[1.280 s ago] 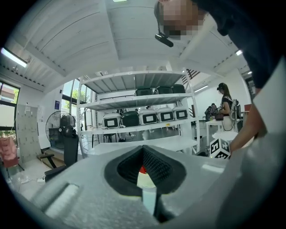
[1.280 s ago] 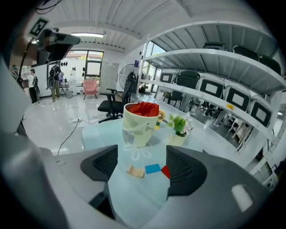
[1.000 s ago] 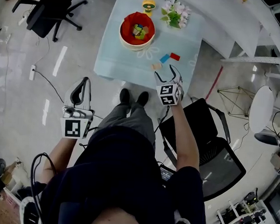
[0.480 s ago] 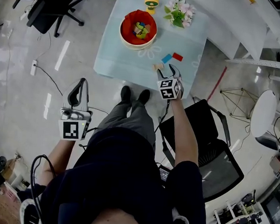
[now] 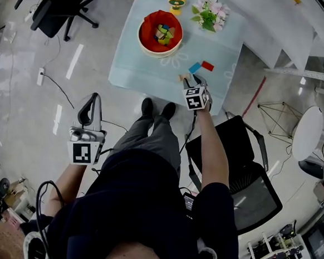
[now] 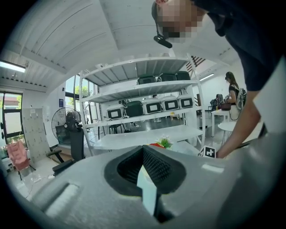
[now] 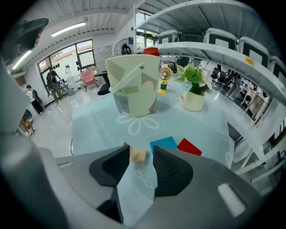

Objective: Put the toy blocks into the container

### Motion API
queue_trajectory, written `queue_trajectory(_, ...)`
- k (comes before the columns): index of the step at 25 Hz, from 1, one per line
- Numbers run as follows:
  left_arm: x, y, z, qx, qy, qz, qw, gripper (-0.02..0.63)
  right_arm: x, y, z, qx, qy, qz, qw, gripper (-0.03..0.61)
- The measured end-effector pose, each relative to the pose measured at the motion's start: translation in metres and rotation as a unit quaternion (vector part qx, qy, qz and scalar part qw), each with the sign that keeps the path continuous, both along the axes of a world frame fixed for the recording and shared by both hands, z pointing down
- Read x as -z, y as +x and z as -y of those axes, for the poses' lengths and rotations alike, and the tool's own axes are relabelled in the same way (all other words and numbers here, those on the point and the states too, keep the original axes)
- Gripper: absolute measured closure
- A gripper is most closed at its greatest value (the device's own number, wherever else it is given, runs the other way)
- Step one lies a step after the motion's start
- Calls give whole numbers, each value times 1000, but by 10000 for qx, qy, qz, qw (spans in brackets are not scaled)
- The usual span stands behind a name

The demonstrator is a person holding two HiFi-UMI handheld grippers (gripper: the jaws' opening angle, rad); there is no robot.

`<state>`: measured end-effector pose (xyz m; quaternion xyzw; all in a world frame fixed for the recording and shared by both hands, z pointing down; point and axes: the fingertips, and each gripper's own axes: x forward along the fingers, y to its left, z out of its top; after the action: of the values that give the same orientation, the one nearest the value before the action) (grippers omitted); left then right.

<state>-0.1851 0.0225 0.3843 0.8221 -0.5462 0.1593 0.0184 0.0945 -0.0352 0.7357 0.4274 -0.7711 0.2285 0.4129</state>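
Observation:
A tan block (image 5: 182, 77) (image 7: 137, 154) lies near the front edge of the pale blue table (image 5: 136, 68). My right gripper (image 5: 192, 82) (image 7: 141, 151) hangs over it with its jaws on either side. They have just been closing, and a gap still shows at the right jaw. A blue block (image 5: 195, 67) (image 7: 164, 144) and a red block (image 5: 207, 65) (image 7: 189, 147) lie just beyond. The cream bucket (image 5: 157, 53) (image 7: 134, 85), red inside, holds several blocks at the table's far left. My left gripper (image 5: 95, 97) (image 6: 143, 150) hangs over the floor, tips together, holding nothing.
A flower pot (image 5: 207, 12) (image 7: 193, 96) and a small yellow toy fan (image 5: 176, 1) (image 7: 164, 78) stand at the table's back. One black office chair (image 5: 247, 177) is at my right and another (image 5: 57, 6) at the far left. A cable (image 5: 56, 87) crosses the floor.
My right gripper has sunk toward the table and moved up to the tan block, its jaws narrower. The left gripper has stayed put.

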Motion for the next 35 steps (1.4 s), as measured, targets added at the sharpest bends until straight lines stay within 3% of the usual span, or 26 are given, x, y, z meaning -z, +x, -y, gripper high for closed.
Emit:
queue_trajectory(17,-6,-6,6,133,-106,13,9999,614,-26,0,5,-215,-288,-40,9993,488)
queue_trajectory(20,-11,-9,5,53,-93,152,9998,614,-29,1,5,-248,-326,-24,9992,491)
queue_trajectory(30,-10,-7,9,166,-147,15,9998,614,-30,0,6,-398,-486,189,9978,512)
queue_trajectory(35,-14,-8,7,76,-116,129,9998,614,-29,-2,8,-341,-443,140,9983,523)
